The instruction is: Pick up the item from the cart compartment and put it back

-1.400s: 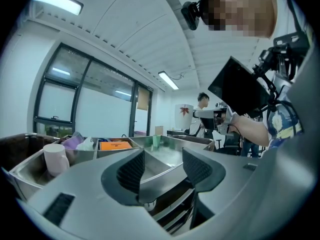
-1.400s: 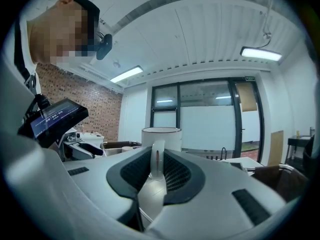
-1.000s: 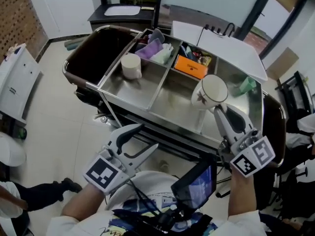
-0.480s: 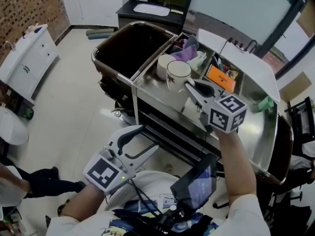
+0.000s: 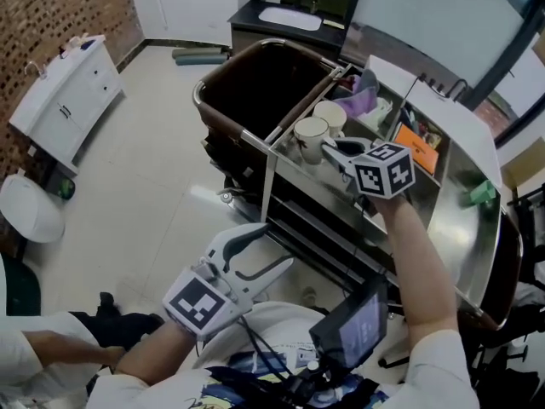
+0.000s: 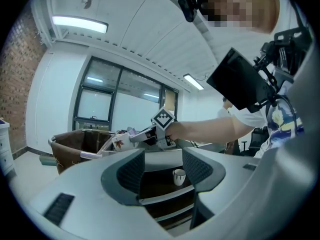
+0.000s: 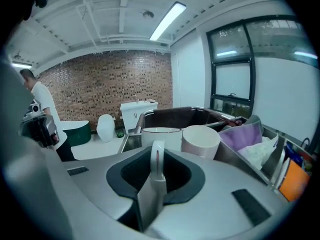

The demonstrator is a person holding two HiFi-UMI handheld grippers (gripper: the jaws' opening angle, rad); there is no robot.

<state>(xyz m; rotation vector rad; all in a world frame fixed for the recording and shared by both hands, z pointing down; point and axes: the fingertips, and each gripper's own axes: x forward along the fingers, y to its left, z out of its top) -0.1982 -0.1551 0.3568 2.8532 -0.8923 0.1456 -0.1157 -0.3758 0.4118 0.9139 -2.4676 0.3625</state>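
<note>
My right claw (image 5: 335, 150) pinched the mug (image 5: 311, 136) by its handle at the cart (image 5: 460, 220) compartment, beside a white cup (image 5: 331, 114). My left claw (image 5: 274, 250) stood spread, empty.

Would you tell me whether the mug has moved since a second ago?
Yes; the mug moved left along the cart, from the orange box to the white cup.
</note>
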